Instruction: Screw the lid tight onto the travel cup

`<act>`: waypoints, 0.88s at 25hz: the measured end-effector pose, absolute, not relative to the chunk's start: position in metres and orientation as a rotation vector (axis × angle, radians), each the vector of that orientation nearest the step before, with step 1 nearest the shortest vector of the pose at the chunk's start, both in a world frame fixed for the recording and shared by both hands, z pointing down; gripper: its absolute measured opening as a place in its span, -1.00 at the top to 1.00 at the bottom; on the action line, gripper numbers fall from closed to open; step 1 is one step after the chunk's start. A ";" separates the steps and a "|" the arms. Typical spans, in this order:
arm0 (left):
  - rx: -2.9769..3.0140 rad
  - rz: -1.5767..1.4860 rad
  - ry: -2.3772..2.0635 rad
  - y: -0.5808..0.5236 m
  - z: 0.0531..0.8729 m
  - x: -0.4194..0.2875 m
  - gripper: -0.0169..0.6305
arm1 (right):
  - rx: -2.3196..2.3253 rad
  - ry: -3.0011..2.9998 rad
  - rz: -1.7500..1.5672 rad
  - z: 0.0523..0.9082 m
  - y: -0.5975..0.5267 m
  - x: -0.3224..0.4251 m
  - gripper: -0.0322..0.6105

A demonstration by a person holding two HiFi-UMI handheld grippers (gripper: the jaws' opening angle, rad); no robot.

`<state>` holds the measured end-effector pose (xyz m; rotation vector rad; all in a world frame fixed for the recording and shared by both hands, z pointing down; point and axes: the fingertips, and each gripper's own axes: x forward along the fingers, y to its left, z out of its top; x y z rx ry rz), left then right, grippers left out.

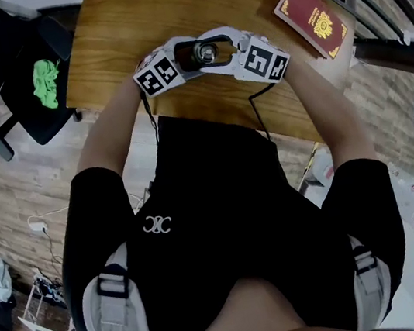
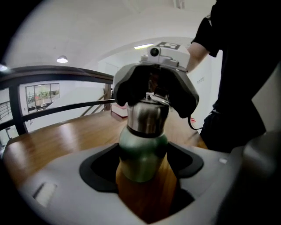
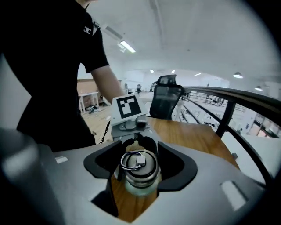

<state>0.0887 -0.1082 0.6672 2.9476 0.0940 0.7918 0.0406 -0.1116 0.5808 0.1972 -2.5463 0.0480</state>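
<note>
Tabletop (image 1: 165, 10), left tongs (image 2: 142, 165) gripping cup (image 2: 142, 147), right tongs (image 3: 140, 170) lid (image 3: 138, 161)

You're looking straight down past your black shirt to the wooden table (image 1: 164, 3). Your left gripper (image 1: 183, 59) and right gripper (image 1: 229, 50) face each other at its near edge, marker cubes outward. The travel cup (image 1: 207, 60) stands between them, shiny lid (image 1: 206, 51) up. A red booklet (image 1: 315, 17) lies off right. A black chair (image 1: 42, 118) holding something green (image 1: 44, 82) stands left.

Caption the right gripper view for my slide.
Right gripper clamped on the ring-topped steel lid of a green travel cup, left gripper opposite, above a wooden table.
</note>
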 end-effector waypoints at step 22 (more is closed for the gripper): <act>2.924 0.788 -0.174 -0.108 0.675 0.085 -0.25 | 1.041 -2.622 0.212 0.568 -0.122 0.053 0.09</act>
